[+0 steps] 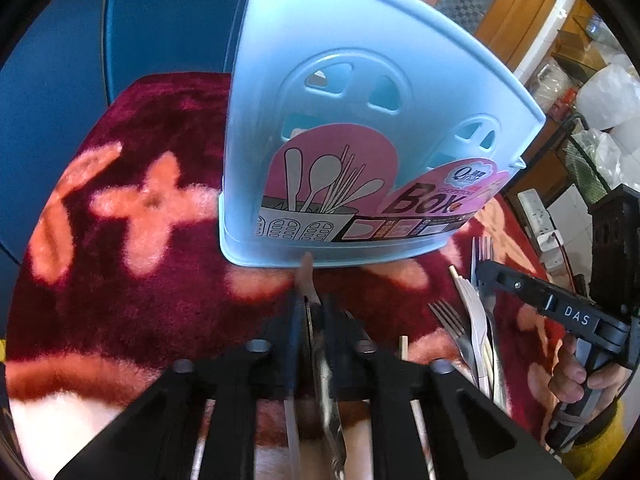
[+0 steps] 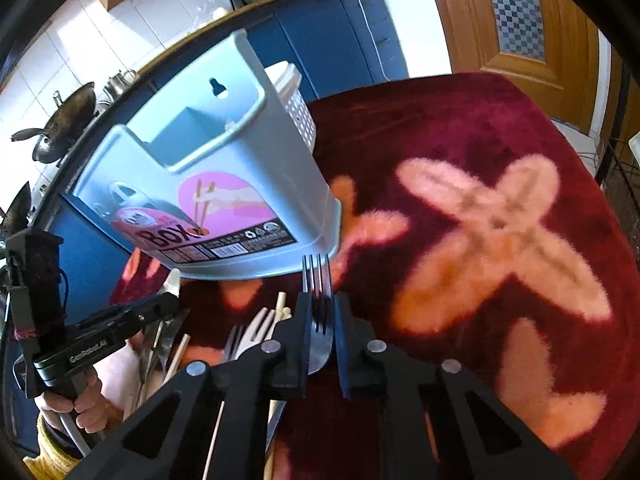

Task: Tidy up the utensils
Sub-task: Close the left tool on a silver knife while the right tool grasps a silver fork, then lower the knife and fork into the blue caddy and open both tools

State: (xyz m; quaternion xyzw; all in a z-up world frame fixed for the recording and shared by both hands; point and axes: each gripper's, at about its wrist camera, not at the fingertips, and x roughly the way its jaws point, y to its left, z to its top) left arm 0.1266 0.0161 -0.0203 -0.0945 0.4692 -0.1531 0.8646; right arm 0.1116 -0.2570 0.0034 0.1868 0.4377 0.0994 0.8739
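Your left gripper [image 1: 310, 320] has its jaws drawn nearly together, pinching a thin metal utensil [image 1: 326, 376] that points toward 12 o'clock. Your right gripper [image 2: 320, 320] is likewise clamped, on a fork [image 2: 318, 312] with tines toward 12 o'clock. In the left view, your right hand [image 1: 576, 380] grips its handle at 4 o'clock; in the right view, your left hand [image 2: 76, 404] sits at 8 o'clock.

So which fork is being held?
The dark metal fork, pinched between the right gripper fingers, tines toward the blue box. The other forks lie loose in the pile.
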